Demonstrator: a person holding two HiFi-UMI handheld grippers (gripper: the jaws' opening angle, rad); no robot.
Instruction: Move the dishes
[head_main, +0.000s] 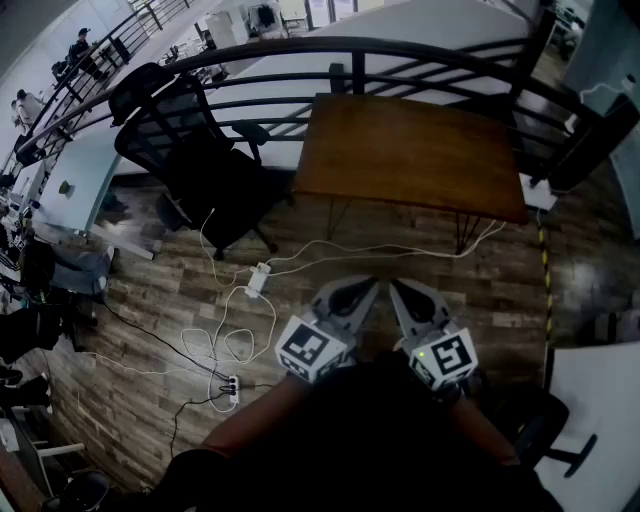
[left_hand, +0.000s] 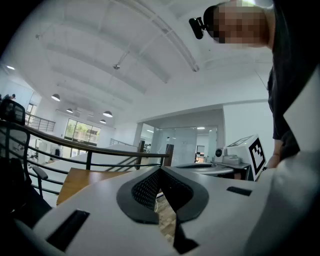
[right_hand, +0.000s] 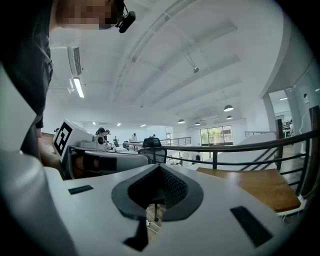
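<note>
I had the left tongs (head_main: 352, 293) and right tongs (head_main: 408, 295) both clenched, tips together, gripping nothing. No dishes showed in any view, and the counter (head_main: 410, 150) ahead of the tongs carried none. I expected dishes to be stiff, slick and breakable, best pinched at the rim.
</note>
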